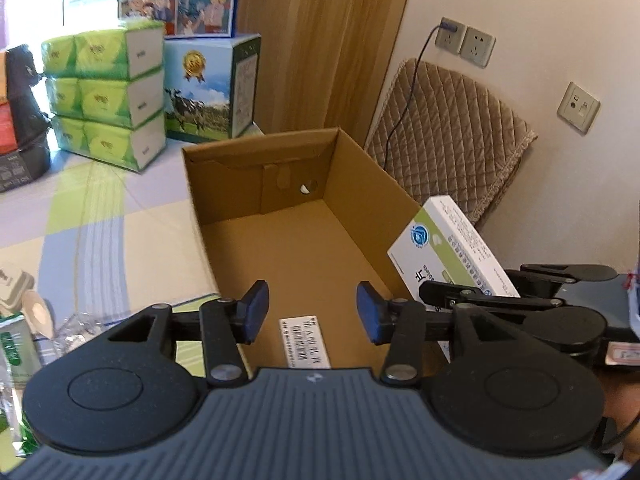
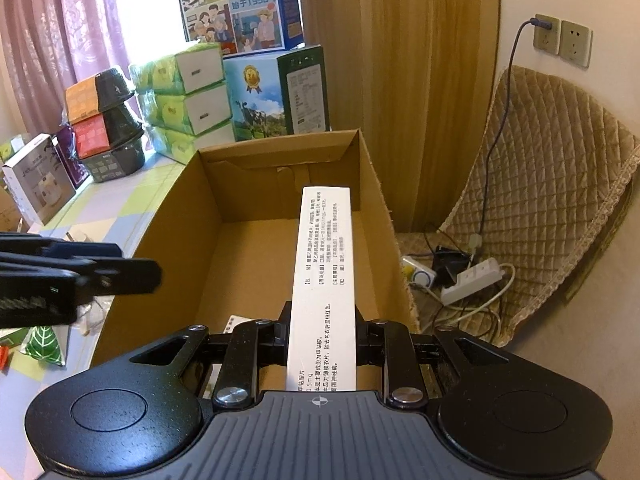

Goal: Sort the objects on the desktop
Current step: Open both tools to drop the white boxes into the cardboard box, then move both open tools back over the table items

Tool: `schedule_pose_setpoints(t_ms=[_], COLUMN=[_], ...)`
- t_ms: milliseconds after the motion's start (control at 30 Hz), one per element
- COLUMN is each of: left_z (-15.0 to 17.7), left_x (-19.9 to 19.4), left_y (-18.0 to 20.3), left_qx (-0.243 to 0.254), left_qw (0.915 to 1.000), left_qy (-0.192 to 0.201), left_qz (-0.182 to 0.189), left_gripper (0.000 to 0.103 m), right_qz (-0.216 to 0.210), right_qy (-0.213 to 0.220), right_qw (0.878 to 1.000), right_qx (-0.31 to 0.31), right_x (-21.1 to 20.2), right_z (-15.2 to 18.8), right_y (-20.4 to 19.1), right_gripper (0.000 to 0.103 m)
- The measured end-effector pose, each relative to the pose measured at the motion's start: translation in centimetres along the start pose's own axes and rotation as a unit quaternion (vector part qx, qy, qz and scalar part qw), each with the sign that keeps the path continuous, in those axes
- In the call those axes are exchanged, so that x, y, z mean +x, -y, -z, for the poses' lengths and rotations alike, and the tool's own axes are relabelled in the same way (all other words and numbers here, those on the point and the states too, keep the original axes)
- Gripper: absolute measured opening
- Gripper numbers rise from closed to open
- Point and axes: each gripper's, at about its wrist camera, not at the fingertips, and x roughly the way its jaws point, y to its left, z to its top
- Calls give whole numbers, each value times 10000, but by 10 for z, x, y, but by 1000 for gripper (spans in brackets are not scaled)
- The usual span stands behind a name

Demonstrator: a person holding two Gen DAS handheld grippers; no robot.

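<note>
Gripping a white, green-banded medicine box (image 2: 322, 292), right tongs (image 2: 322, 334); left tongs (image 1: 312, 316) wide.

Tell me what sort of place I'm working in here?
Most likely a home room, not a lab or shop. Curtains hang by a window, tissue packs and milk cartons are stacked on the checked tabletop, and a padded chair stands by wall sockets.

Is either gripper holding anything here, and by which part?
The right gripper clamps the white medicine box across its long sides near one end. The left gripper is open and empty.
</note>
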Motion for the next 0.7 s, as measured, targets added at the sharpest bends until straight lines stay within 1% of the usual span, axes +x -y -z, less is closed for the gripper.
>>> schedule_pose_setpoints(t_ms=[133, 267, 333, 467, 567, 700], left_z=[3, 11, 16, 28, 40, 61], left_x=[-14, -28, -38, -60, -80, -111], left_y=[-10, -24, -34, -57, -76, -104], left_qx=[-65, -111, -140, -271, -370, -463], left_qw=[10000, 9997, 9995, 9983, 9969, 9944], left_qy=[13, -4, 32, 88, 125, 149], left_qz=[-75, -207, -281, -507, -677, -933], left_gripper=[44, 44, 45, 46, 46, 48], right_qz=[-40, -285, -210, -245, -340, -635], right_qy=[-7, 234, 330, 472, 578, 700], right_qw=[10000, 9990, 9991, 9984, 9977, 9954], right_qx=[-12, 257, 184, 165, 98, -148], right_x=[2, -2, -10, -27, -42, -61], right_z=[1, -1, -5, -10, -11, -7], right_y=[-7, -8, -13, -22, -38, -73], right_gripper=[21, 24, 25, 25, 25, 26])
